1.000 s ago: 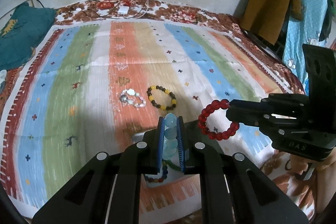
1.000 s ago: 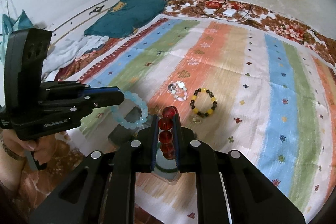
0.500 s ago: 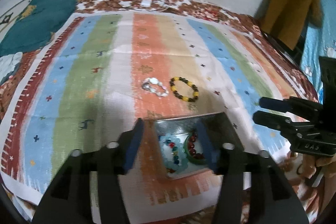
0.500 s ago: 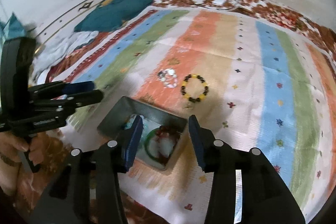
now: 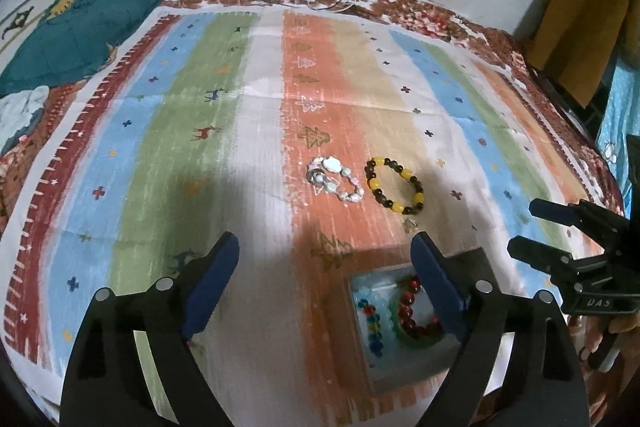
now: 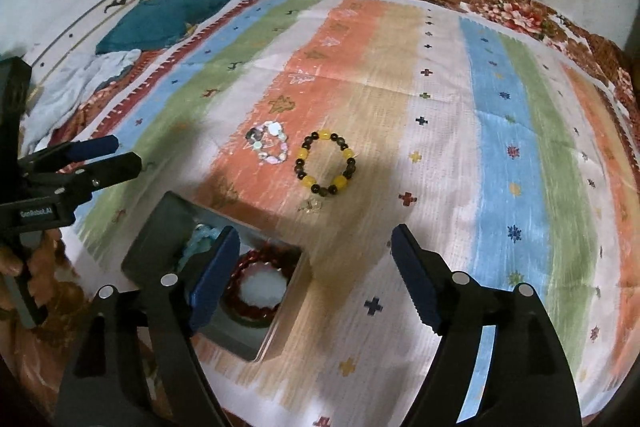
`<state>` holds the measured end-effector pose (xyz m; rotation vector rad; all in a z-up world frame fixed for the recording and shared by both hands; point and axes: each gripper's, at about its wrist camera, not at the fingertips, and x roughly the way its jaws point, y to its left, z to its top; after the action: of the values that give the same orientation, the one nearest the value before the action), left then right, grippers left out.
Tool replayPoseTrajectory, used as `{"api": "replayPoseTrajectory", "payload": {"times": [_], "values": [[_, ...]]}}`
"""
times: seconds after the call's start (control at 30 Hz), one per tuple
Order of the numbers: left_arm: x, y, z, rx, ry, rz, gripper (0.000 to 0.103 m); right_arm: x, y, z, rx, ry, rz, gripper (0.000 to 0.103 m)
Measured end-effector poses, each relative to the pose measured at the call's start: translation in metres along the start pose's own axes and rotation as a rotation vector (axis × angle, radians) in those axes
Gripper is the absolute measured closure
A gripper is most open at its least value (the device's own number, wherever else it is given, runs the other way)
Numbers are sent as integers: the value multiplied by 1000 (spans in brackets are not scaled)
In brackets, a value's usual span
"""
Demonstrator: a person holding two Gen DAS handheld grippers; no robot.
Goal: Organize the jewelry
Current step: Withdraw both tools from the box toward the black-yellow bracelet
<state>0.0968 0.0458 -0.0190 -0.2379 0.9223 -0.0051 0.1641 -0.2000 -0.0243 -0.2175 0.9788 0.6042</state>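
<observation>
Red bracelet (image 5: 414,311) lies in the box (image 6: 160,227); both grippers' fingers (image 5: 212,279) (image 6: 416,283) have just been opening, wide, empty

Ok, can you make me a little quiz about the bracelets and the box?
1. True or false: the yellow and dark bead bracelet lies inside the grey metal box.
2. Which bracelet lies in the box? A) the red bead bracelet B) the pale shell bracelet C) neither
3. Fill in: the jaws of the left gripper and the right gripper both stand ____, with nothing between them.

Key
1. False: it lies on the striped cloth, beside the pale shell bracelet.
2. A
3. Open: they have just been opening.
</observation>
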Motion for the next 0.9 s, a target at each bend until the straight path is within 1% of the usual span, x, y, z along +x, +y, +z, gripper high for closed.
{"api": "replayPoseTrajectory", "payload": {"times": [0.13, 0.27, 0.4, 0.53, 0.67, 0.77, 0.9], "values": [[14, 6, 8, -18, 20, -9, 14, 9, -4, 6, 0, 12, -30, 19], [30, 9, 17, -21, 36, -19, 14, 14, -15, 13, 44, 17, -32, 18], [43, 15, 25, -57, 51, -65, 14, 23, -23, 19, 69, 37, -29, 18], [51, 17, 30, -70, 61, -96, 15, 35, -27, 25, 85, 66, -19, 18], [60, 20, 35, -74, 78, -111, 16, 45, -29, 33, 88, 76, -21, 18], [69, 22, 39, -88, 100, -134, 16, 50, -28, 35, 88, 88, -3, 18], [79, 25, 43, -93, 120, -136, 22, 60, -27, 37, 79, 111, 13, 18]]}}
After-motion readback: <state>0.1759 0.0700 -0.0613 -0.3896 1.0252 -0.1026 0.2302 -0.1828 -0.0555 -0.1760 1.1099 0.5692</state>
